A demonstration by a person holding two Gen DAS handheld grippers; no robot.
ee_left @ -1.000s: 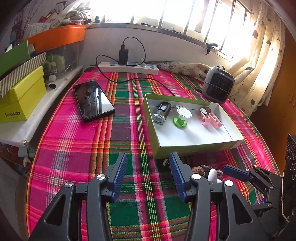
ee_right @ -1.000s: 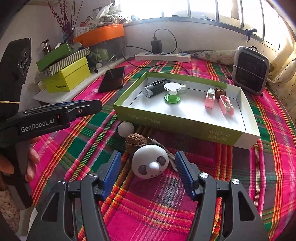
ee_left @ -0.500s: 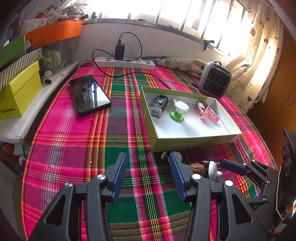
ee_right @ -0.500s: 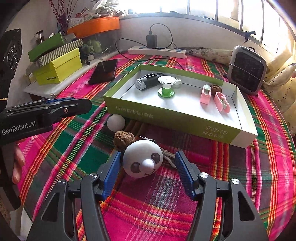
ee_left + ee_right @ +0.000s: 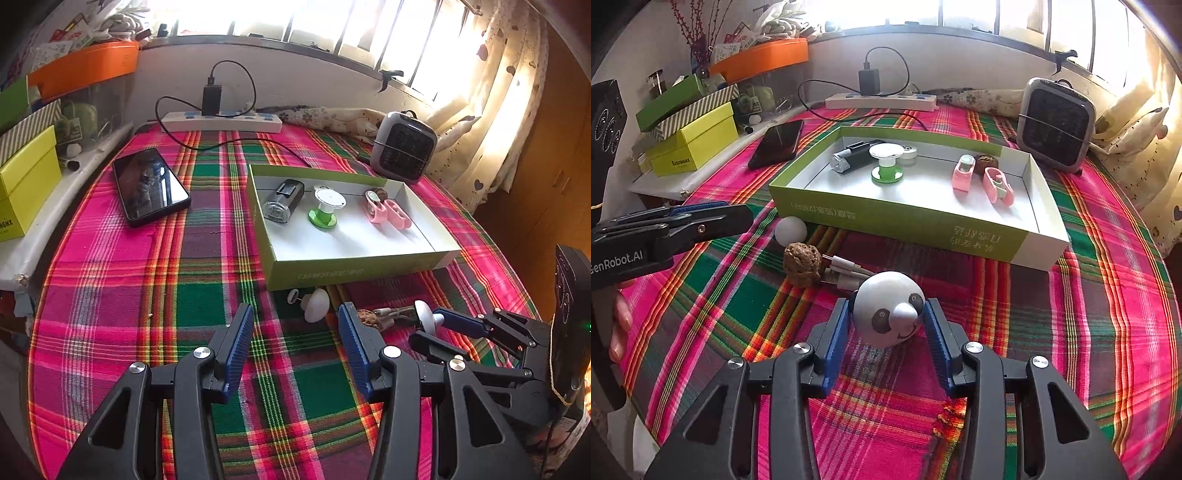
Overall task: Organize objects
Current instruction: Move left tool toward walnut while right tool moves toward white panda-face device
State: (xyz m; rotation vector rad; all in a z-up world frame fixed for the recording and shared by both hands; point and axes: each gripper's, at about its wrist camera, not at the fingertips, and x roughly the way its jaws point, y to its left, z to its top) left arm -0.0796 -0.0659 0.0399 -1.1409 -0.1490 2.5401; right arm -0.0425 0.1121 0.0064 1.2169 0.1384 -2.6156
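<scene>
Walnut [image 5: 802, 264] and cable [image 5: 846, 275] beside panda [image 5: 890, 314]

Barred window [image 5: 332, 26] floods sunlight onto heart-print curtain [image 5: 513, 92] above plaid tablecloth [image 5: 110, 280].

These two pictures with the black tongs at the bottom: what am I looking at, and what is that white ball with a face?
No robot here: a person holds a two-fingered gripper in each hand, each carrying a wide-angle camera looking along its fingers. One picture is the left gripper's view, the other the right gripper's.

On the plaid cloth stands a green box already holding small items. In front of it lie a white ball, a walnut and a cable.

The right jaws have just been closing and now grip the panda toy. The left jaws stand open, holding nothing.
</scene>
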